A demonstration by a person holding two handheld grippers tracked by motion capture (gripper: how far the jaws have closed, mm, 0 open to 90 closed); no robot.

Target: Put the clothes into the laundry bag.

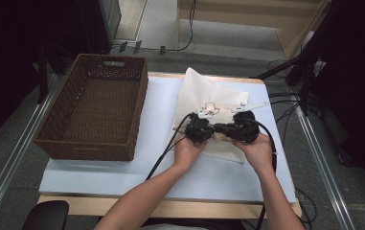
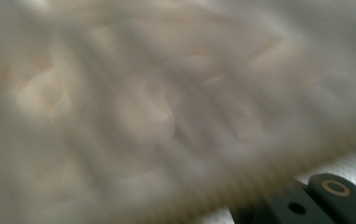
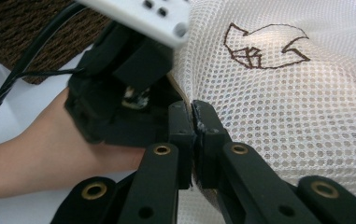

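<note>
A mesh bag (image 1: 204, 103) is being kept on the table (image 1: 122, 187), right of centre. A basket (image 1: 94, 108) is being left standing at its left, apart. At the bag's near edge, the left gripper (image 1: 200, 128) and right gripper (image 1: 240, 127) are being held side by side.

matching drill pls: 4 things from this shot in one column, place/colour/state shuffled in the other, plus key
Things:
1. wicker basket
2. mesh bag
3. right tool
4. embroidered outline

Descriptions:
A. white, lying on the table between the basket and the table's right edge
B. dark brown, stitched on the mesh
C. brown, standing at the table's left side
D. jaws shut on the mesh edge

Pairs: 1-C, 2-A, 3-D, 4-B
</note>
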